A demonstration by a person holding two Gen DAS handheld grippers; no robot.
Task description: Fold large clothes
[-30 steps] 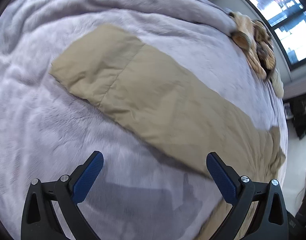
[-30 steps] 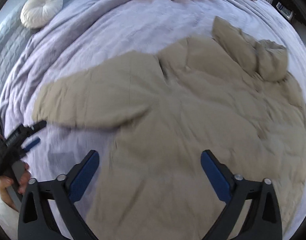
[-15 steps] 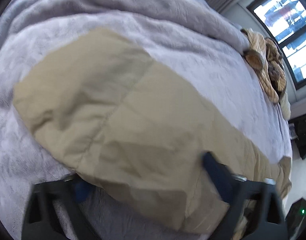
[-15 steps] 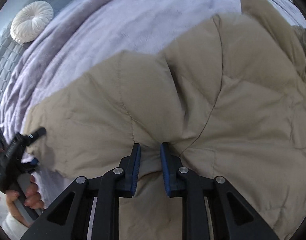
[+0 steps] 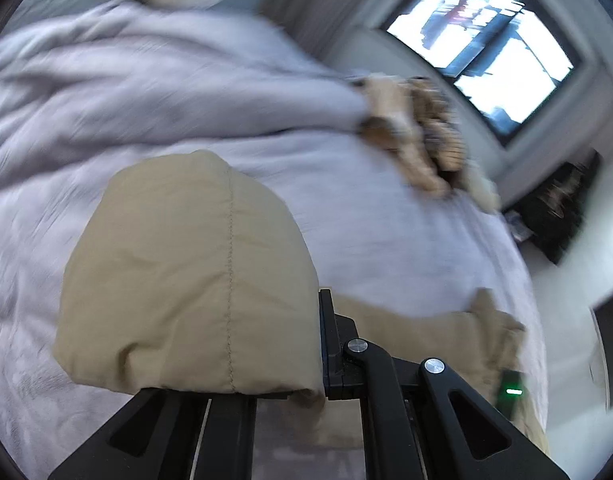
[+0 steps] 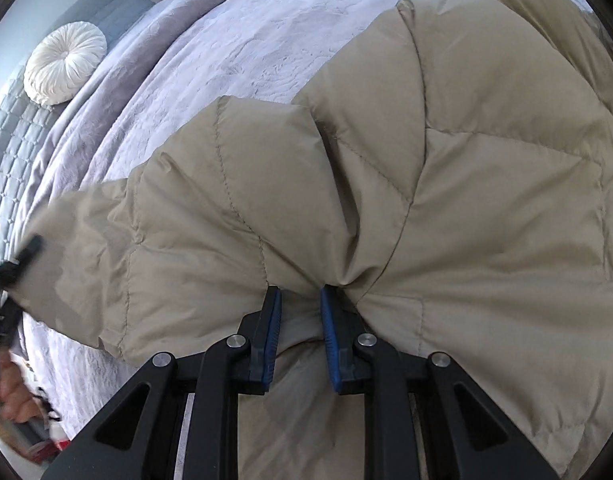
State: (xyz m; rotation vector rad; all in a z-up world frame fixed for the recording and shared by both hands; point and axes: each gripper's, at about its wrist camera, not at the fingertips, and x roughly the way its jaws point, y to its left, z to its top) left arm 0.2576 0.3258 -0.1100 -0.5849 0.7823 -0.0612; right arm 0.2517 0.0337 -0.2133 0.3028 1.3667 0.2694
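A beige quilted jacket [image 6: 466, 200] lies spread on the lilac bed cover [image 6: 234, 52]. My right gripper [image 6: 300, 296] points steeply down at it and is shut on a pinched fold of fabric where the sleeve meets the body. My left gripper [image 5: 320, 320] is shut on the sleeve end [image 5: 194, 272], which is lifted off the bed and drapes over the jaws, hiding the left finger. The rest of the sleeve [image 5: 446, 328] trails off to the right. In the right wrist view the left gripper [image 6: 22, 256] shows blurred at the sleeve's far end.
A round white cushion [image 6: 66, 68] leans on the grey quilted headboard [image 6: 10, 140]. A heap of striped beige clothes [image 5: 418, 132] lies at the bed's far edge below a window [image 5: 486, 40]. Dark items [image 5: 558, 216] stand on the floor beyond. A person's hand [image 6: 6, 396] holds the left gripper.
The left gripper came onto the sleeve end, shut on it and lifted it, tilting upward. The right gripper dropped onto the jacket, shut on a fold and has stayed there.
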